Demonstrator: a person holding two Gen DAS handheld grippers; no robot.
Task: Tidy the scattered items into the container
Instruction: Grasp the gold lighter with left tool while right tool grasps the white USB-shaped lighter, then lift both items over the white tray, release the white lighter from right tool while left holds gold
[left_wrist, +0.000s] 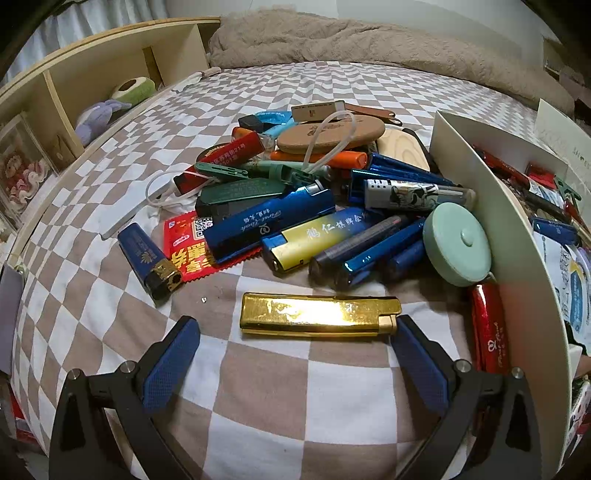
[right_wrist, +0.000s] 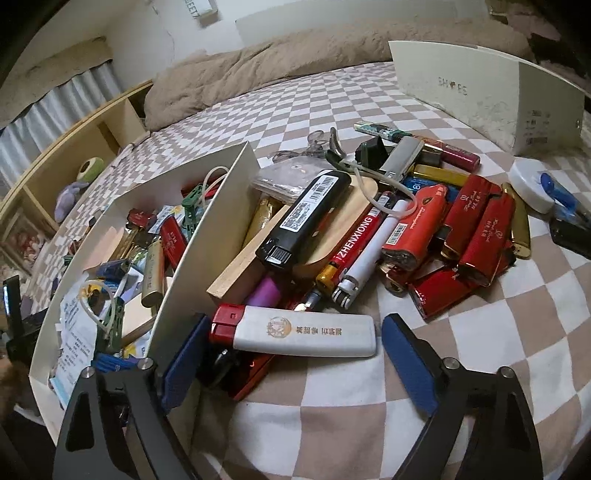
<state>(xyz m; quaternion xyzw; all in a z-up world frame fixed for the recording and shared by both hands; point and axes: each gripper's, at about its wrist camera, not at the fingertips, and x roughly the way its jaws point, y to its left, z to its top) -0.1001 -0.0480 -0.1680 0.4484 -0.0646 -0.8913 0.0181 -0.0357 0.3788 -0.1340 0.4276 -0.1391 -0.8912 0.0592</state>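
Gold lighter (left_wrist: 319, 314) on beige-and-white checkered sheet (left_wrist: 258, 387); blue-padded tongs (left_wrist: 295, 332).

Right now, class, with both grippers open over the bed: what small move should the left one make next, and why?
Probably ease the left gripper forward and shut its jaws on the gold lighter. It lies alone on the checked bedspread, crosswise just ahead of the open jaws and apart from the pile, so it looks easiest to lift into the white box on the right.

Both wrist cameras are looking forward, low and close over the checkered bed (left_wrist: 110, 295), flanking the white box (left_wrist: 480, 184) from opposite sides, sharing its contents.
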